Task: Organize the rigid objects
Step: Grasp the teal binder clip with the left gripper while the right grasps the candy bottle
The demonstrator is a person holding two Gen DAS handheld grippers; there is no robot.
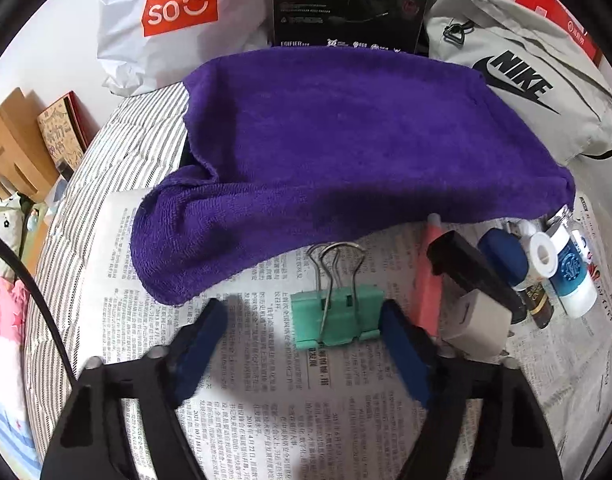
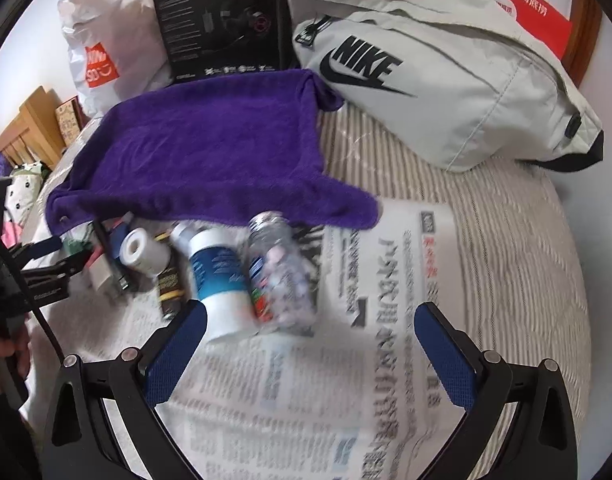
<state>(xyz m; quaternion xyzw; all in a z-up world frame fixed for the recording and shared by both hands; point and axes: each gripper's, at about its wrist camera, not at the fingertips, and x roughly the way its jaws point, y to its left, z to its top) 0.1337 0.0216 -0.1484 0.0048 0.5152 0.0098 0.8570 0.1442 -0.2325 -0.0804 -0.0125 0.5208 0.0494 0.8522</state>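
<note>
Holding our left gripper (image 1: 304, 340) wide apart around the green binder clip (image 1: 335, 316) on the newspaper (image 1: 246, 420), we risk nudging the grey block (image 1: 475, 330) at its 3 o'clock. Our right gripper (image 2: 309, 344) gapes empty; the clear bottle (image 2: 280, 272) at its 11 o'clock could roll.

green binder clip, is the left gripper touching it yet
Cannot tell. In the left wrist view the green binder clip sits between the open left gripper; its right edge meets one pad, contact unclear.
</note>
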